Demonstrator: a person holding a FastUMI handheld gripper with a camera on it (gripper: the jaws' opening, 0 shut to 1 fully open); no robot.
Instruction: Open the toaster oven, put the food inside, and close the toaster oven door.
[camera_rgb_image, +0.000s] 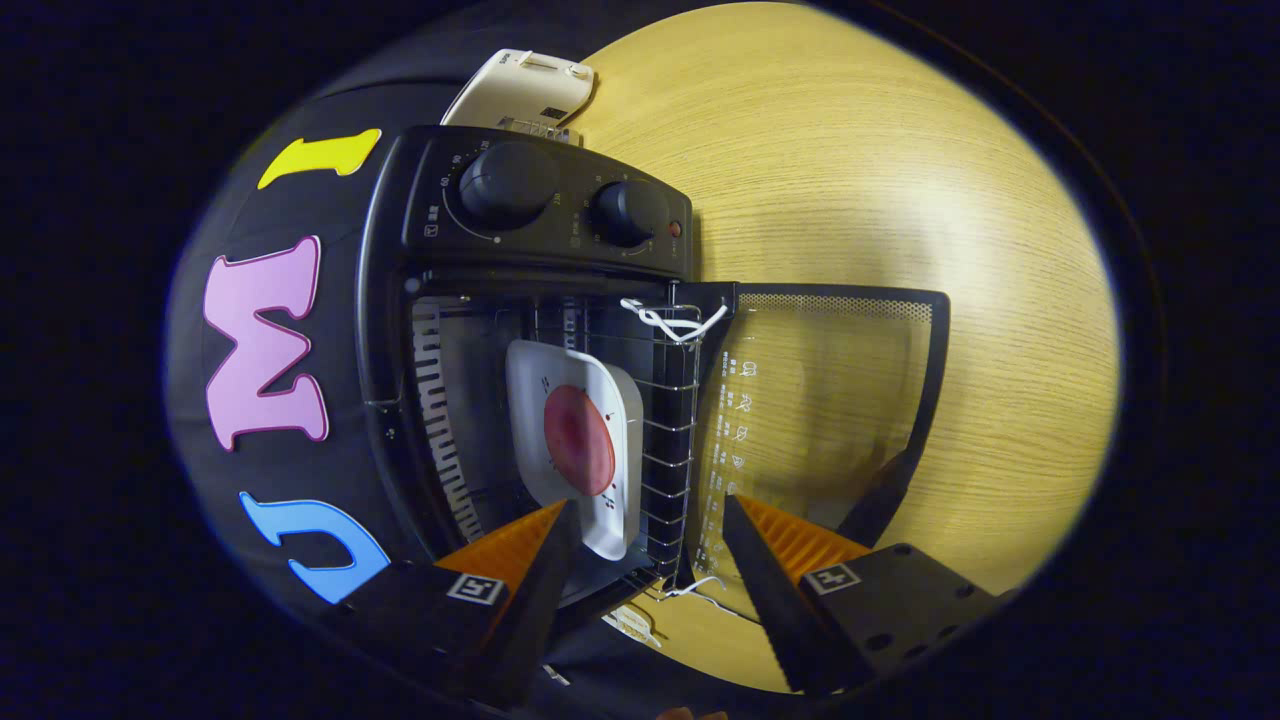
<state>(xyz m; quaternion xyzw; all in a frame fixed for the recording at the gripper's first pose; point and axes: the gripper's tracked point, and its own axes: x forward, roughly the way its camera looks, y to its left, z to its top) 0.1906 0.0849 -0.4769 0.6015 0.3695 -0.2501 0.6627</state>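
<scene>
The gripper (648, 530) hangs with its two fingers spread well apart, nothing held between them and neither fingertip pressing on anything. One finger (520, 560) reaches forward on one side and the other finger (775, 560) on the opposite side, both tapering to points with ridged inner pads facing each other across the open gap.

The plate's (600, 440) corner toward seven o'clock is hidden behind one finger of the spread, empty gripper (648, 515). The marks printed on the toaster oven door (830, 400) and around the knobs (505, 185) are too small to tell. At eleven o'clock, a pale device (520, 90) is half hidden behind the toaster oven (400, 300).
</scene>
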